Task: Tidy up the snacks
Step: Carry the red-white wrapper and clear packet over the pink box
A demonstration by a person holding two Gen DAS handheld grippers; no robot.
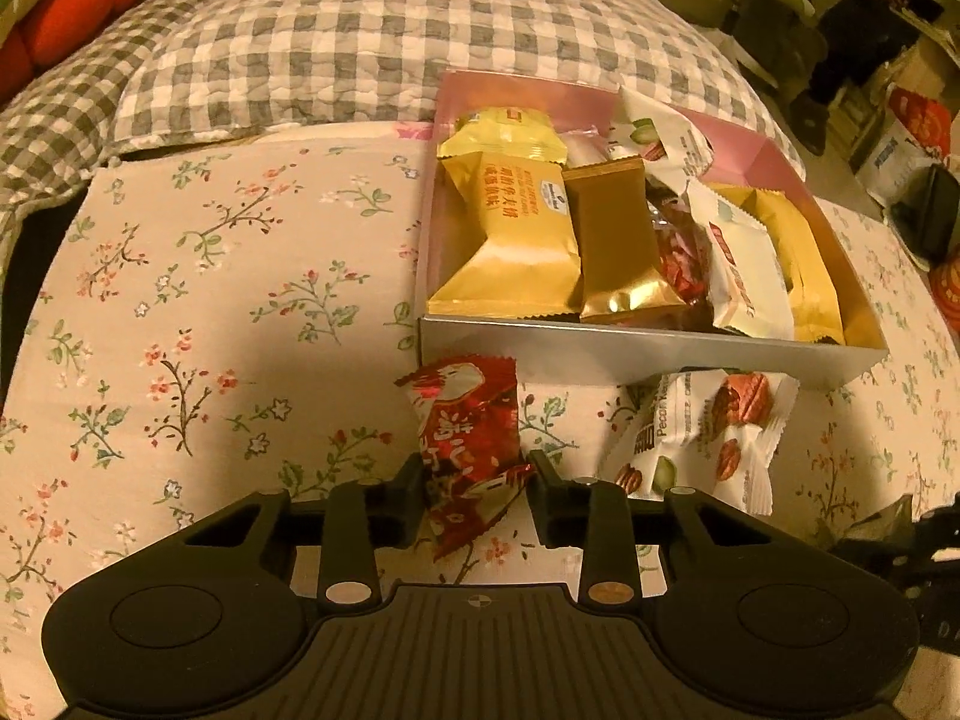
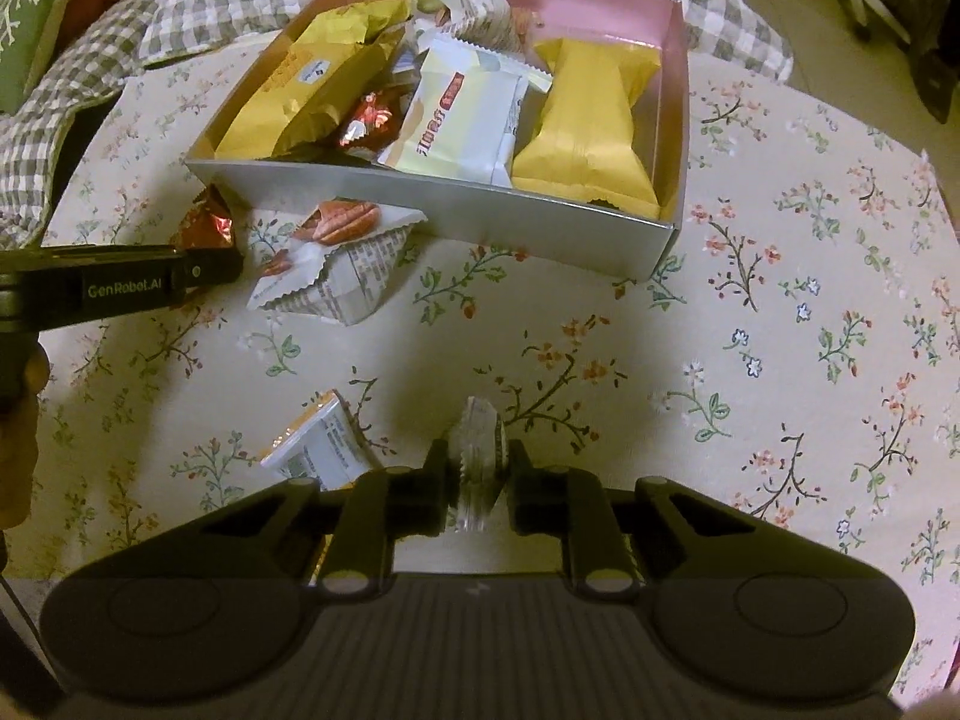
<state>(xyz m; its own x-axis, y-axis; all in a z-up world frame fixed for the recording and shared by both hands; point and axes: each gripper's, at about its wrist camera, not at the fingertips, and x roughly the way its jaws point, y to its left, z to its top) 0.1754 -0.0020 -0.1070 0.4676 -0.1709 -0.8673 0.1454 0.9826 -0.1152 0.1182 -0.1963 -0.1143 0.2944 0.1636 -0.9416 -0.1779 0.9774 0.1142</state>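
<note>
Both handheld grippers are matte black plastic. The left gripper (image 1: 474,480) has a ribbed centre plate with a small round crosshair mark, two rounded lobes with smooth discs, and pale round pivot caps on its linkage bars. The right gripper (image 2: 477,468) matches it. "GenRobot.AI" is printed pale along the left one's side.

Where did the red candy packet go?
The red candy packet is pinched in the left tool, just in front of the snack box, with the white pecan packet beside it on the flowery cloth.
</note>
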